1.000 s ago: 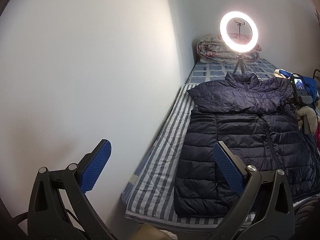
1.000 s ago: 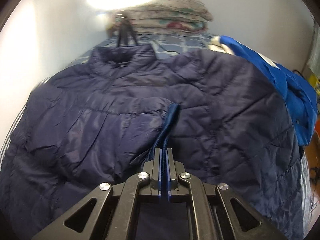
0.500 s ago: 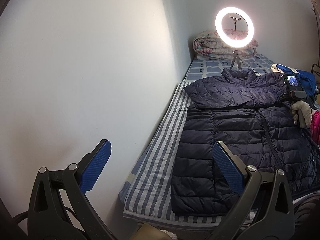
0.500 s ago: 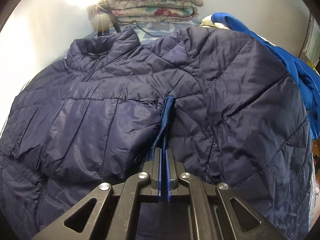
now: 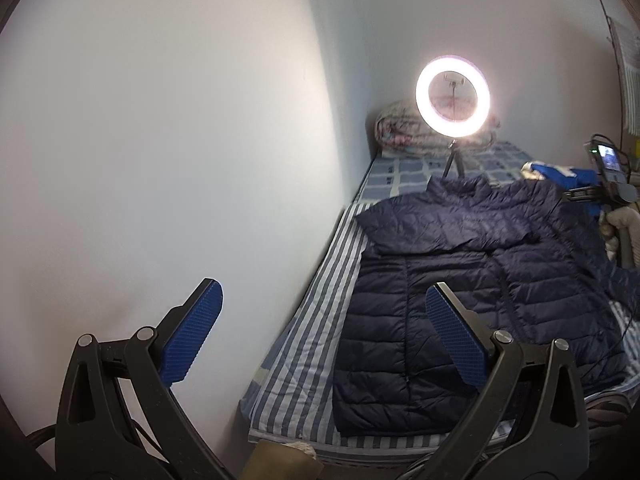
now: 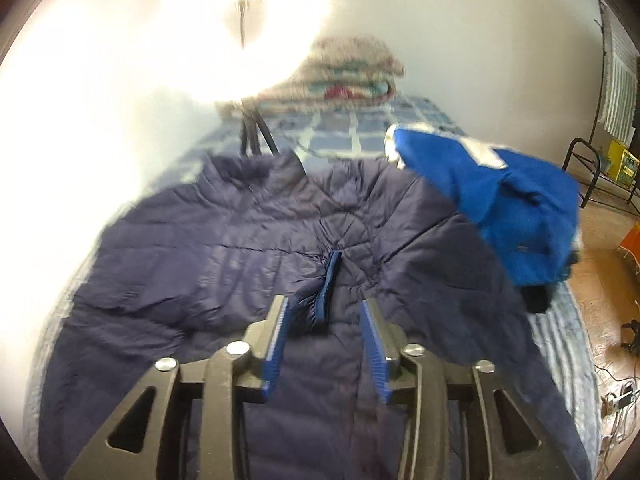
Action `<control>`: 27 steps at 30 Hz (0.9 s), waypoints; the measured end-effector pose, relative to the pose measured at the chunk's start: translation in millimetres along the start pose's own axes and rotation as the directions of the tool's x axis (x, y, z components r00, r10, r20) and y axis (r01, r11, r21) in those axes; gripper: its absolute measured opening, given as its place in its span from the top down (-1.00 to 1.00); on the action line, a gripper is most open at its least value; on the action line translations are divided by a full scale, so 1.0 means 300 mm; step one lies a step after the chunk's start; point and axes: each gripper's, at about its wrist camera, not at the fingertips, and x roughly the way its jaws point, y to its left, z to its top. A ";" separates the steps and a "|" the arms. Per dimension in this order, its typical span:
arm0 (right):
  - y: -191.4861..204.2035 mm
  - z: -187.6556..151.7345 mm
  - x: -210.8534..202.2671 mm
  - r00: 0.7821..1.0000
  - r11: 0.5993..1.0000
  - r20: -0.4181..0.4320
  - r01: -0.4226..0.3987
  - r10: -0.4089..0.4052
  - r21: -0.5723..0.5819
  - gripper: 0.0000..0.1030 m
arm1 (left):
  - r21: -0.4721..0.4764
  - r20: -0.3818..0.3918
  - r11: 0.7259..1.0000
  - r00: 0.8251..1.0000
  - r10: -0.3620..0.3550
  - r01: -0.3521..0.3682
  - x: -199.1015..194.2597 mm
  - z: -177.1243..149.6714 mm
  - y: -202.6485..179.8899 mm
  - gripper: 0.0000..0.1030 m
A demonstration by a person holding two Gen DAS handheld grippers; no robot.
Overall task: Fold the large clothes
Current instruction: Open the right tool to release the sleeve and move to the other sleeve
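Note:
A dark navy quilted puffer jacket [image 5: 472,300] lies front up on the striped bed [image 5: 304,344], its left sleeve folded across the chest. My left gripper [image 5: 320,320] is open and empty, held back from the bed's foot, near the wall. In the right wrist view the jacket [image 6: 240,264] fills the frame. My right gripper [image 6: 324,320] is open just above the chest, and the sleeve cuff [image 6: 328,284] with its blue lining lies loose between the fingers. The right gripper also shows in the left wrist view [image 5: 608,188] at the jacket's right shoulder.
A lit ring light on a tripod [image 5: 452,96] stands behind the collar. A folded floral quilt [image 5: 396,128] lies at the bed's head. A blue garment [image 6: 496,200] lies by the jacket's right shoulder. The white wall [image 5: 160,120] runs along the left.
My right gripper has opened and let go of the sleeve cuff, which now rests on the chest, and has pulled back. The left gripper has tilted up slightly and stays open.

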 end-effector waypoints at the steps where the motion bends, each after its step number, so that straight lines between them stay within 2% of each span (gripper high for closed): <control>1: -0.008 -0.014 -0.074 1.000 1.000 0.021 -0.005 0.005 0.005 0.15 | 0.000 0.006 1.000 1.000 -0.011 0.011 -0.015 0.005 0.002 -1.00; 4: -0.039 -0.048 -0.246 0.997 0.999 0.070 -0.023 0.021 0.030 0.02 | 0.004 0.031 1.000 0.999 -0.029 0.029 -0.068 0.019 0.004 -1.00; 7: -0.091 -0.120 -0.434 0.991 0.997 0.127 -0.041 0.032 0.065 -0.03 | 0.012 0.047 0.999 0.998 -0.038 0.038 -0.105 0.029 -0.004 -1.00; 11: -0.175 -0.253 -0.632 0.987 0.995 0.160 0.001 -0.016 0.096 -0.18 | 0.003 0.047 0.997 0.996 -0.078 0.078 -0.146 0.032 -0.022 -1.00; 15: -0.281 -0.399 -0.735 0.991 0.988 0.111 0.064 -0.080 0.143 -0.19 | 0.009 0.029 0.993 0.993 -0.117 0.117 -0.154 0.018 -0.070 -1.00; 19: -0.433 -0.543 -0.772 0.992 0.968 0.027 0.111 -0.120 0.225 -0.19 | 0.038 -0.018 0.985 0.985 -0.170 0.170 -0.143 -0.008 -0.134 -1.00; 23: -0.610 -0.692 -0.769 0.983 0.918 -0.073 0.182 -0.167 0.352 -0.19 | 0.053 -0.089 0.973 0.972 -0.217 0.223 -0.106 -0.031 -0.187 -1.00; 27: -0.747 -0.790 -0.728 0.979 0.860 -0.137 0.196 -0.148 0.470 -0.18 | 0.057 -0.127 0.963 0.959 -0.254 0.263 -0.072 -0.049 -0.232 -1.00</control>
